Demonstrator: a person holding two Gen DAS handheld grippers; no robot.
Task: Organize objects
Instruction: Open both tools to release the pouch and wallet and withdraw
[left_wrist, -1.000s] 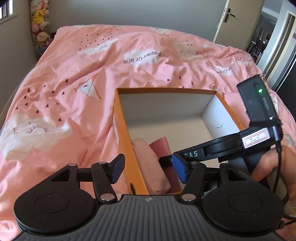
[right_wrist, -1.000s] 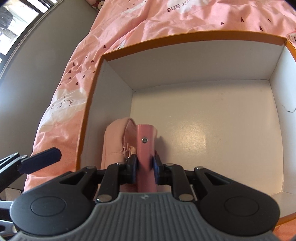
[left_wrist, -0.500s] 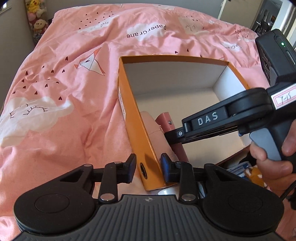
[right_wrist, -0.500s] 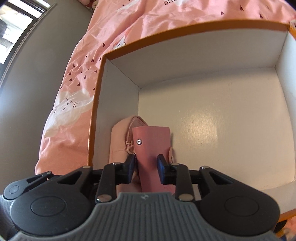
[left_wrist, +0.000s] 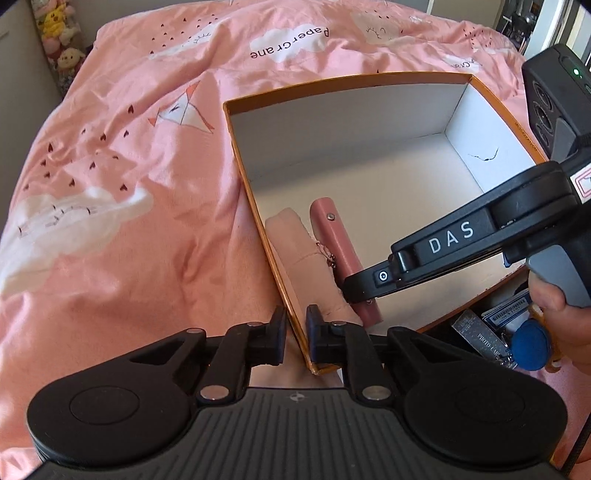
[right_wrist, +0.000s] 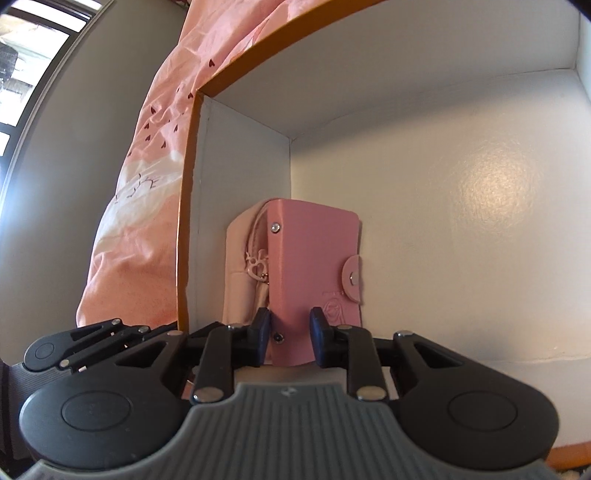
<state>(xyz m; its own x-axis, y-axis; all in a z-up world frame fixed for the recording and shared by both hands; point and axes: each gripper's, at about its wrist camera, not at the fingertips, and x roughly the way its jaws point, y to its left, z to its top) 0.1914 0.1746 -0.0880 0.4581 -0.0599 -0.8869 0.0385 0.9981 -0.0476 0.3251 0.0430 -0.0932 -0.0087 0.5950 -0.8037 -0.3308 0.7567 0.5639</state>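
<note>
- Box (left_wrist: 369, 147), orange outside and white inside, sits on the bed (left_wrist: 129, 184) with its top open
- Left gripper (left_wrist: 295, 334) is clenched on the box's near left wall, one finger outside, one inside
- Right gripper (right_wrist: 290, 332) reaches into the box; its fingers straddle the wallet's (right_wrist: 314, 266) lower edge with a small gap each side, so it looks released
- Wallet, pink with a snap tab, stands on edge in the near left corner, leaning on a pale pink pouch (right_wrist: 242, 273) that rests against the left wall
- Cards and a blue tag (left_wrist: 532, 349) lie just outside the box's near wall, beside the hand (left_wrist: 561, 317)
</note>
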